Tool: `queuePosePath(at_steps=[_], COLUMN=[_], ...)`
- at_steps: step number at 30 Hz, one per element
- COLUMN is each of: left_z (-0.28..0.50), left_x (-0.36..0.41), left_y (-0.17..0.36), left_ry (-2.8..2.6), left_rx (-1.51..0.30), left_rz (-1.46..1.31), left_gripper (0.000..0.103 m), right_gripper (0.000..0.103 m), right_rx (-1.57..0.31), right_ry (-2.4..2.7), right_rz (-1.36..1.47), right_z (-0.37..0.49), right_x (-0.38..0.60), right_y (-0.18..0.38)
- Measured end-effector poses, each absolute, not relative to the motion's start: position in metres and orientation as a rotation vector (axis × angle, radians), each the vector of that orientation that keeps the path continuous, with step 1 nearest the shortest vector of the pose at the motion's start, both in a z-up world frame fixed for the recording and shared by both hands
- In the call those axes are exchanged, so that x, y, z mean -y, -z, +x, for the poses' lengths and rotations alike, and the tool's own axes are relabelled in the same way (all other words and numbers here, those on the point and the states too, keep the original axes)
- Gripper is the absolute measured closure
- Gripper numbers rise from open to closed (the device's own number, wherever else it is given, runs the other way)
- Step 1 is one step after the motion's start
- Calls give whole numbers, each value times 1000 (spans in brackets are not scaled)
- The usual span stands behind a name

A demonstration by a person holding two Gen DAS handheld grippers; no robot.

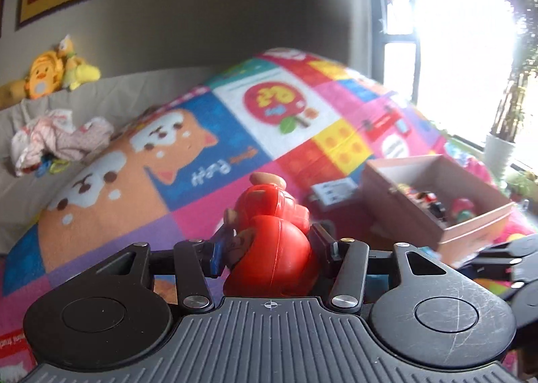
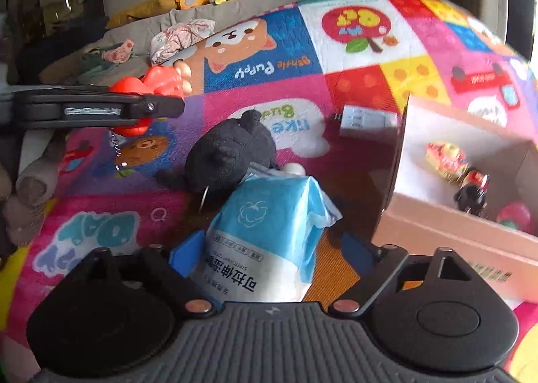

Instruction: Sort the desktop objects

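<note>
The left tongs (image 1: 269, 248) are closed on a red plastic toy (image 1: 272, 235), glossy, with a tan knob on top, held clear above the colourful mat (image 1: 235, 121). The right tongs (image 2: 272, 258) are held partly open around a blue-and-white tissue pack (image 2: 265, 242); whether the pads press on it cannot be told. A black plush toy (image 2: 232, 154) lies just behind, and a pink box (image 2: 437, 231) is seen at the right.

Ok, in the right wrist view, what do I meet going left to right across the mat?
Red toy in the left hand-held gripper → black plush → blue tissue pack between the right hand-held gripper's fingers → white adapter → pink box.
</note>
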State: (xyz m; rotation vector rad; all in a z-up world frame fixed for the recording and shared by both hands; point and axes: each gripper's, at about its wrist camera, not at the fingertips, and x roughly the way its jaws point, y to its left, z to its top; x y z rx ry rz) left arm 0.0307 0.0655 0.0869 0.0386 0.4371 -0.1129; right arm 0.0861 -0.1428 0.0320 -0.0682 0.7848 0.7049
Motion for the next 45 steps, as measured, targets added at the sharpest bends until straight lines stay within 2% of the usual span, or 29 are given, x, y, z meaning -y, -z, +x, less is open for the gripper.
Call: queuePosePath(at_steps=[1, 4, 13, 15, 18, 20, 21, 26, 27, 29, 31, 37, 39, 40, 45], left_z=[25, 12, 3, 4, -1, -6, -8, -18, -17, -11, -4, 3, 0, 0, 2], left_x=[-57, -30, 35, 44, 54, 54, 54, 39, 34, 17, -3, -46, -49, -49, -30], left_y=[-93, -100, -44, -36, -33, -32, -34, -46, -51, -60, -66, -72, -69, -68, -66], left_ry=[147, 245, 350, 377, 421, 452, 473, 444, 397, 301, 209, 80, 81, 84, 153], left_rx=[-419, -403, -537, -554, -571, -579, -583, -544, -525, -510, -509, -535, -544, -549, -558], left_rz=[46, 63, 208, 214, 227, 223, 218, 217, 221, 193, 139, 10, 14, 17, 5], left_gripper=[48, 48, 46, 39, 32, 23, 23, 8, 7, 6, 5, 4, 3, 3, 3], right_gripper=[42, 48, 48, 47, 42, 36, 35, 23, 21, 7, 0, 0, 18, 30, 38], right_rx=[-817, -860, -797, -791, -764, -726, -707, -606, -590, -570, -564, -659, -724, -741, -762], right_ry=[-715, -716, -490, -431, -369, -344, -338, -410, -442, -530, -643, -851, -882, -875, -811], right_rz=[-29, 47, 11, 24, 64, 79, 78, -12, -36, -84, -162, -389, -417, -421, -258], right_z=[88, 85, 31, 24, 17, 14, 12, 6, 5, 4, 4, 8, 9, 8, 10], right_x=[147, 163, 266, 287, 309, 316, 317, 288, 277, 255, 226, 150, 139, 138, 171], right_y=[-31, -31, -42, -42, -43, -47, -49, -65, -67, -69, -66, -34, -28, -26, -43])
